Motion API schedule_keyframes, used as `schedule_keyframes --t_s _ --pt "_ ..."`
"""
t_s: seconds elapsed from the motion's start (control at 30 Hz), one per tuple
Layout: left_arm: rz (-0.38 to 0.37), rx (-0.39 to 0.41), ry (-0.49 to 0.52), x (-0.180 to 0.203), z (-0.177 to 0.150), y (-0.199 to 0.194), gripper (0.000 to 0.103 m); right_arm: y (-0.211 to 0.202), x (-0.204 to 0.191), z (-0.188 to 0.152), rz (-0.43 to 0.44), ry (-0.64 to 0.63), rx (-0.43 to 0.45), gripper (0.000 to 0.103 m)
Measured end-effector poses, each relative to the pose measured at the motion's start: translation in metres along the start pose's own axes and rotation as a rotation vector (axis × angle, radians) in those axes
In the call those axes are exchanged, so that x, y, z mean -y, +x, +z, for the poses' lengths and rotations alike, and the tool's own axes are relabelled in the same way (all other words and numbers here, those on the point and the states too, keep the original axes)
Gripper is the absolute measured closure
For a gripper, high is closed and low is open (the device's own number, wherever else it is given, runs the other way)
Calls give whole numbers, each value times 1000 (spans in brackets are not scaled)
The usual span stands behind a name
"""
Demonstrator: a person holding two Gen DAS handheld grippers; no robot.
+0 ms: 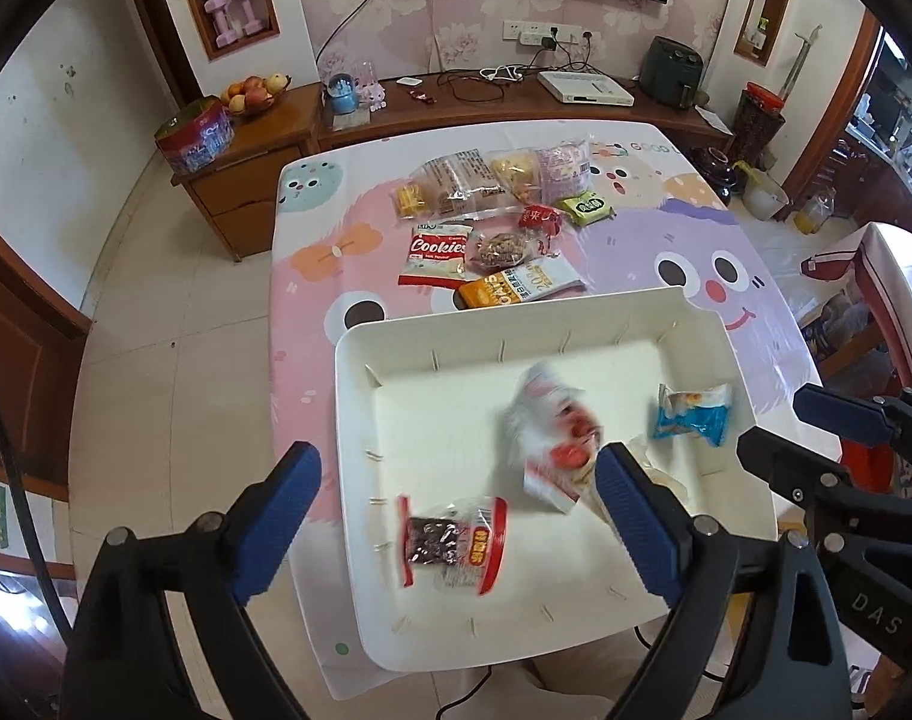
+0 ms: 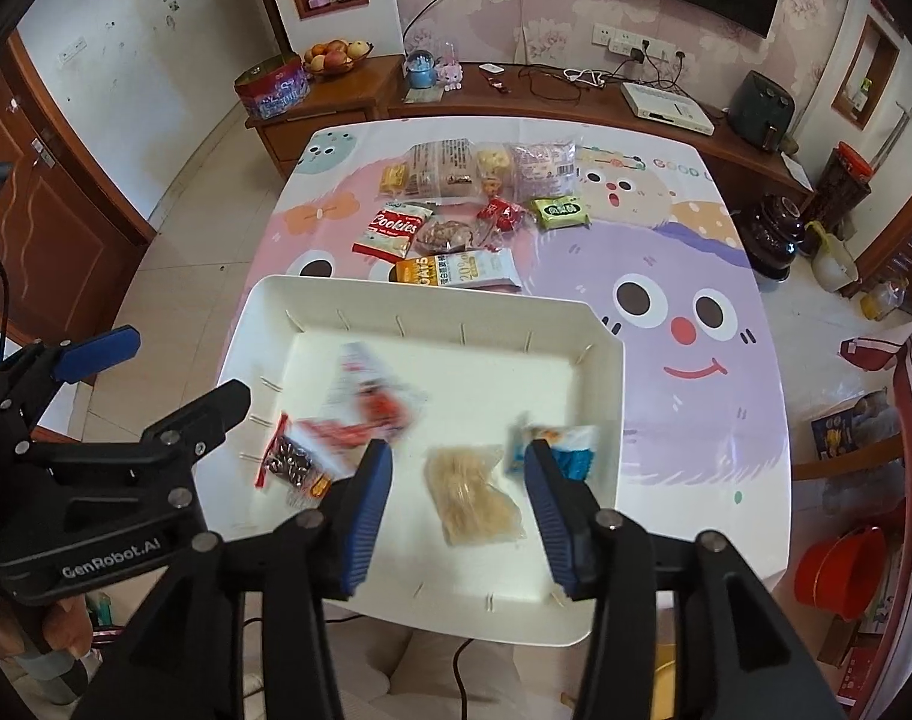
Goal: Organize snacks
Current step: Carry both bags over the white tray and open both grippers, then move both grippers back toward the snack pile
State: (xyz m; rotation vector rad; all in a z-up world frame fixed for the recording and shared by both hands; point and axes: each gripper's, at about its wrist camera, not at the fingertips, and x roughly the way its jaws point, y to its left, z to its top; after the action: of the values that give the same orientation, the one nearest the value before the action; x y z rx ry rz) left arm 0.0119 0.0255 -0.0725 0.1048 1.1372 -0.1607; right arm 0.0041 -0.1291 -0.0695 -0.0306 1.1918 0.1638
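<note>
Seemingly mid-fall, the blurred red-and-white snack packet (image 1: 552, 432) in the white tray (image 1: 360, 360) looks light, crinkly and slippery, best pinched by a sealed edge; both grippers' jaws gape, released.

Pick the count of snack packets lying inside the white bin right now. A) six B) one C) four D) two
C: the white bin holds a dark red-edged packet, a blurred red-and-white packet, a pale noodle-like packet and a blue packet.
</note>
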Motion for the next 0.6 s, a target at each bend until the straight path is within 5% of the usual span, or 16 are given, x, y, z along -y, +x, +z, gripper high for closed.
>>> schedule_keyframes --t_s 0.6 --pt "10 21 -8 -1 5 -1 11 1 -4 -1 9 -23 -10 56"
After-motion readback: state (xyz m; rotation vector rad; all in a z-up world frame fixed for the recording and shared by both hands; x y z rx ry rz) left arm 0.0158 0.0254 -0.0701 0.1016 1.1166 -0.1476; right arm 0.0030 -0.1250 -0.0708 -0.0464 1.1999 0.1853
